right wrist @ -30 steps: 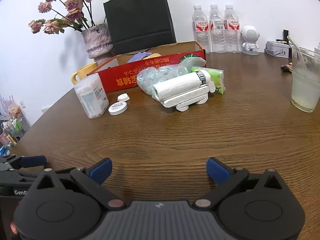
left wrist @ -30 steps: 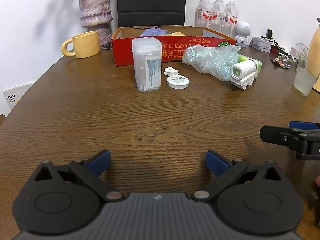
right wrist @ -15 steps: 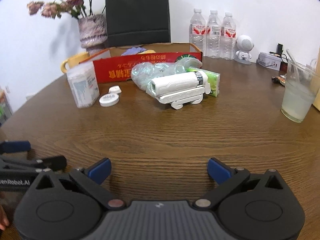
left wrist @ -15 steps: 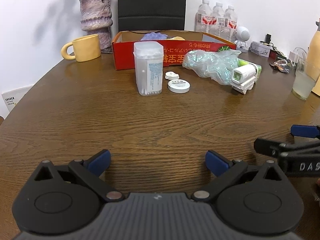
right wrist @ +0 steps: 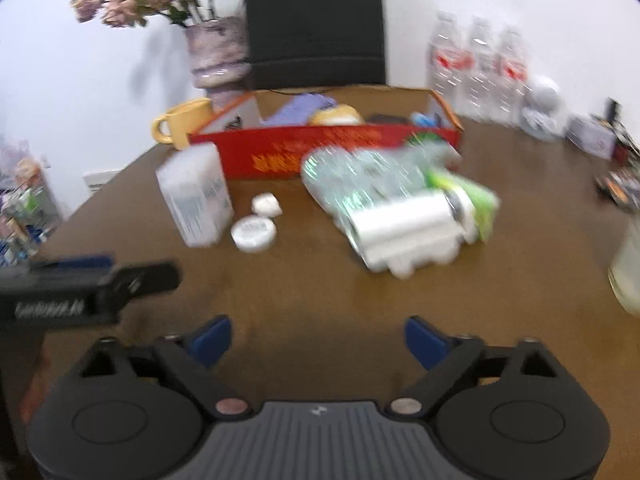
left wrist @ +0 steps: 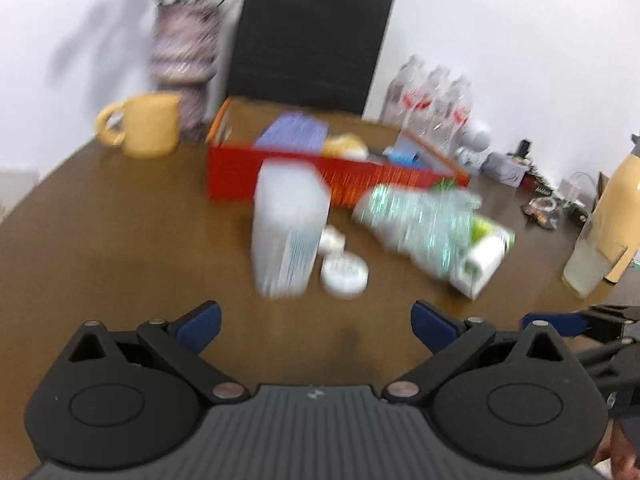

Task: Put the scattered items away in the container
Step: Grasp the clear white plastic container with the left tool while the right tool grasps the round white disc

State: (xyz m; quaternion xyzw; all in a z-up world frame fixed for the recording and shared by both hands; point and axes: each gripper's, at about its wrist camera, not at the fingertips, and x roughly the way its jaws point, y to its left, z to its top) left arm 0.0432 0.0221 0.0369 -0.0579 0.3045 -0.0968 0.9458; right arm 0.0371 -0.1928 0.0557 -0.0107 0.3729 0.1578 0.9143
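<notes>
Scattered items lie mid-desk just before the red box (right wrist: pixel 324 152) near the far edge: cotton-swab tub (left wrist: pixel 288 236), round tin (left wrist: pixel 344 274), small white cap (right wrist: pixel 267 205), plastic bag (right wrist: pixel 368 184), white device (right wrist: pixel 408 232). My left gripper (left wrist: pixel 316 320) and right gripper (right wrist: pixel 318 338) hover with jaws spread wide, holding nothing.

Swab box (right wrist: pixel 195 195) left of lids (right wrist: pixel 253 234) — carton (right wrist: pixel 324 152) behind.

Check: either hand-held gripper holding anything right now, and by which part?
Nothing held. Left hand-held gripper and right hand-held gripper are both open, with only table between the fingers.
</notes>
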